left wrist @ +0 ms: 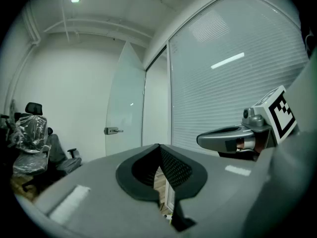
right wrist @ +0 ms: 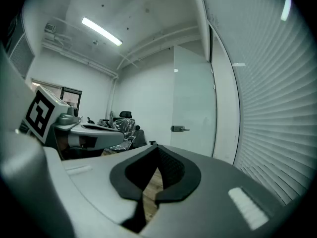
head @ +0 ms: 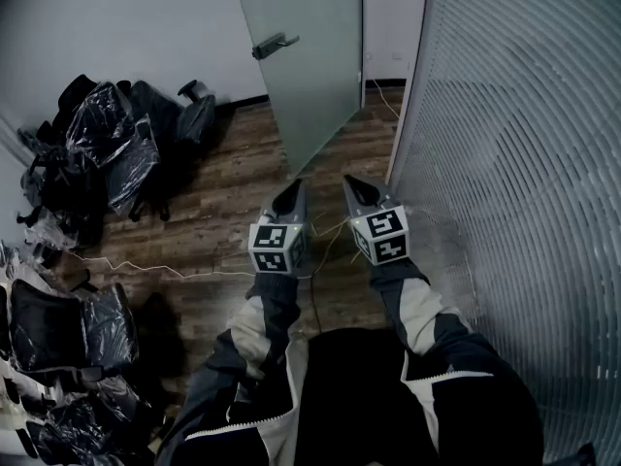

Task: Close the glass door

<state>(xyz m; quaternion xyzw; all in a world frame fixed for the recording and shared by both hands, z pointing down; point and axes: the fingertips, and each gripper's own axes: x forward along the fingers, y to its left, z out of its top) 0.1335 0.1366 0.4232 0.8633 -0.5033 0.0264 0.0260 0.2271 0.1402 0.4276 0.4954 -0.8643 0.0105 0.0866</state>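
The frosted glass door [head: 309,61] stands ajar, swung into the room, its metal handle [head: 275,45] on the side facing me. Both grippers hang side by side a short way in front of the door's free edge, touching nothing. The left gripper [head: 290,194] is shut and empty, and so is the right gripper [head: 355,188]. In the left gripper view the door [left wrist: 126,108] and handle [left wrist: 113,130] lie ahead, beyond the shut left gripper [left wrist: 158,148]. The right gripper view shows the door [right wrist: 193,103] and handle [right wrist: 179,129] past the shut right gripper [right wrist: 157,147].
A glass partition wall with blinds [head: 524,163] runs along the right. Several office chairs wrapped in plastic [head: 107,149] crowd the left side, more at the lower left [head: 68,333]. A cable [head: 175,272] trails across the wood floor.
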